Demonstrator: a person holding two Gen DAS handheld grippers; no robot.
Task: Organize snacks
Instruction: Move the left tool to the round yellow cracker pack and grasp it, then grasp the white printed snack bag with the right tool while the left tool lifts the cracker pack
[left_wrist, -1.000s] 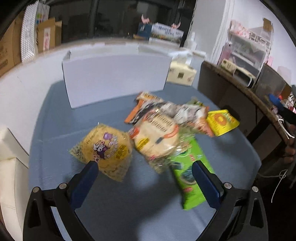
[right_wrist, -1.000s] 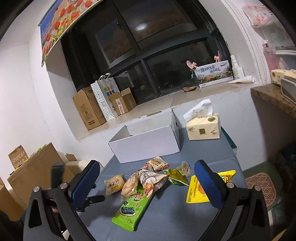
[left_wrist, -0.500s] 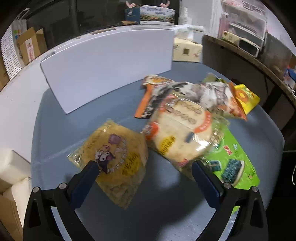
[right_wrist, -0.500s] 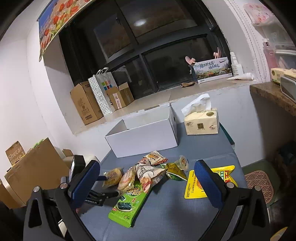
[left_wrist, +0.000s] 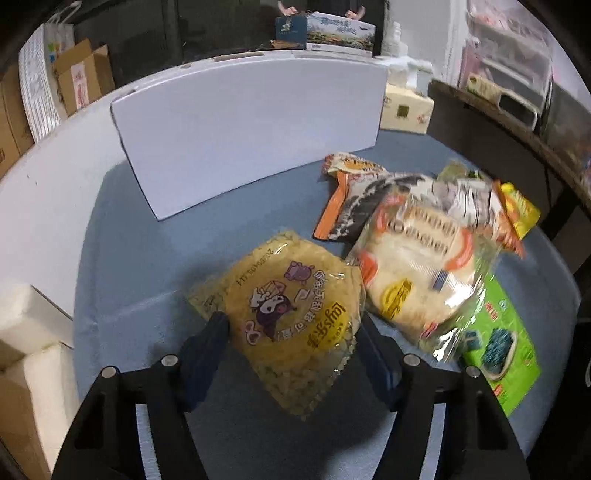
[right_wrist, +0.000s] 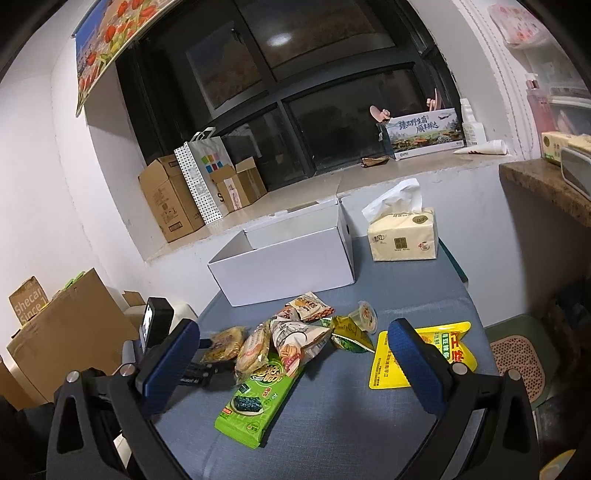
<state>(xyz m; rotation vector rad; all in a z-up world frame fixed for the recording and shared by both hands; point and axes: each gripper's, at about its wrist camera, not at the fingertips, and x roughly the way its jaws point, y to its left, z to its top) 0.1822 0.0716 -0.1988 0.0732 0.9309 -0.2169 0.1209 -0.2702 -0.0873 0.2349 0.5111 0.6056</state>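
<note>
A yellow snack bag with a cartoon print lies on the blue table, also seen in the right wrist view. My left gripper has its blue fingers closed against both sides of this bag. Beside it lie a round cracker pack, a green seaweed pack and several other snacks. An open white box stands behind them. My right gripper is open and empty, held high above the table's near side.
A tissue pack stands right of the white box. A yellow pouch and a jelly cup lie at the right. Cardboard boxes sit on the window ledge. A white foam block is left of the table.
My left gripper moved down and forward to the yellow cartoon bag and its fingers closed in on it. My right gripper stayed open and shifted only slightly.
</note>
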